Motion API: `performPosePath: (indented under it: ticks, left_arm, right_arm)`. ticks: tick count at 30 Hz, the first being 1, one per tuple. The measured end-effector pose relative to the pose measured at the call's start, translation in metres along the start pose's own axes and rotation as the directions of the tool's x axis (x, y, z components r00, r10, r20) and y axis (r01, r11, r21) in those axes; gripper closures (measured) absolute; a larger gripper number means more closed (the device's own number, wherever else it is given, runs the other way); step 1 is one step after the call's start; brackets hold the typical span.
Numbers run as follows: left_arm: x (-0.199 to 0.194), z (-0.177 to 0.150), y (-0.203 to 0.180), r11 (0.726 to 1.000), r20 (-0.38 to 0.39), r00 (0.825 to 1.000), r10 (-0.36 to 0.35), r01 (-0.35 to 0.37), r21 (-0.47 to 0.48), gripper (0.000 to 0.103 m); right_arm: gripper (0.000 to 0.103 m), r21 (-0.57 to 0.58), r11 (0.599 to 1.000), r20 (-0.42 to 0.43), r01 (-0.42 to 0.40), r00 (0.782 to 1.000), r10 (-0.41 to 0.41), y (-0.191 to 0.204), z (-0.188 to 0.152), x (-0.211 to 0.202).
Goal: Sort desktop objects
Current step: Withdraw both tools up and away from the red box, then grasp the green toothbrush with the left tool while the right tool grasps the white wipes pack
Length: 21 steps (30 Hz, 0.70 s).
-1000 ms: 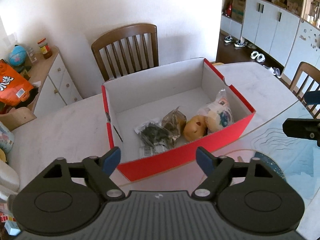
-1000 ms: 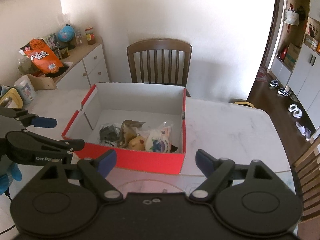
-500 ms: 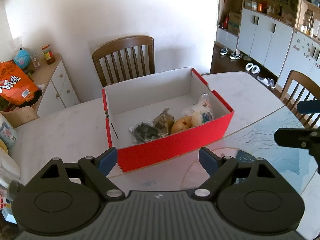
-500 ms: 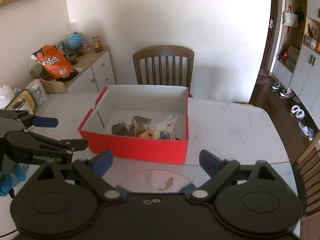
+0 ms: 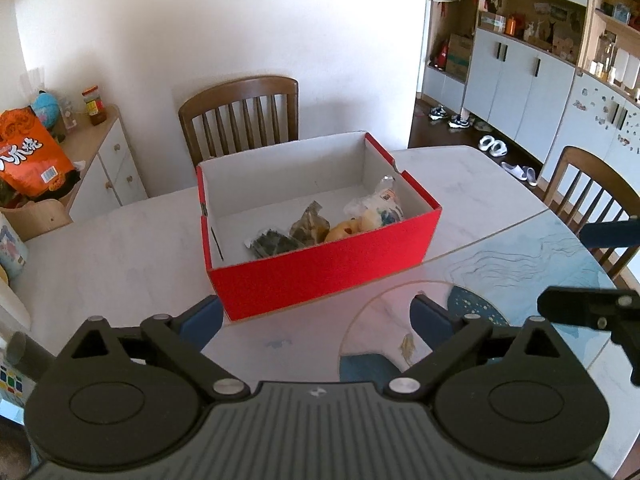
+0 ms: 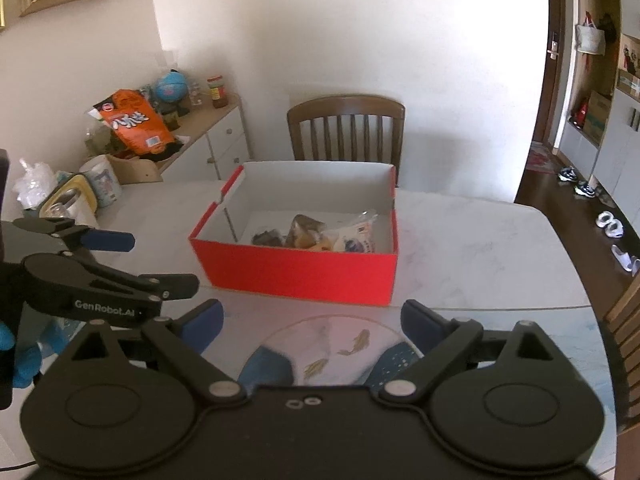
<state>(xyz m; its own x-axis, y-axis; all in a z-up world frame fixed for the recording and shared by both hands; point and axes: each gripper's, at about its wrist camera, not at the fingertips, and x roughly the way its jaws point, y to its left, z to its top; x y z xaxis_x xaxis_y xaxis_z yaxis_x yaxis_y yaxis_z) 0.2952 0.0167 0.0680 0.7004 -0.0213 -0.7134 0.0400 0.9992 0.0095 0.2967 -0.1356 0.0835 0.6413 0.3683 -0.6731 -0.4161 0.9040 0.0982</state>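
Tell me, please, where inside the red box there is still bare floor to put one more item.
In the red box, the far half by the back wall is bare. Snack packets crowd the near wall, toward its right corner. The near left corner is also free.

Left claw (image 5: 316, 322) low in frame, jaws opening, nothing between them. Beyond it on the marble desk (image 5: 112, 256), a red box (image 5: 324, 276) holding wrapped snacks (image 5: 320, 228). Right claw (image 5: 600, 272) at the right edge. Wooden chair (image 5: 240, 116) behind.
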Motion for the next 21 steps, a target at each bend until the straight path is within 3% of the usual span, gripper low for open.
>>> performPosePath:
  ticks: [9,21]
  left_arm:
    - [-0.012,-0.021,-0.005,0.999,0.017,0.999,-0.042,0.042,-0.002,0.003]
    - [-0.028,-0.054,0.0,0.999,0.06,0.997,-0.046,0.047,-0.018,0.003]
  right_arm:
    - [0.006,0.01,1.0,0.002,-0.016,1.0,0.016,0.008,-0.025,-0.008]
    - [0.006,-0.001,1.0,-0.007,-0.019,1.0,0.019,0.019,-0.061,-0.011]
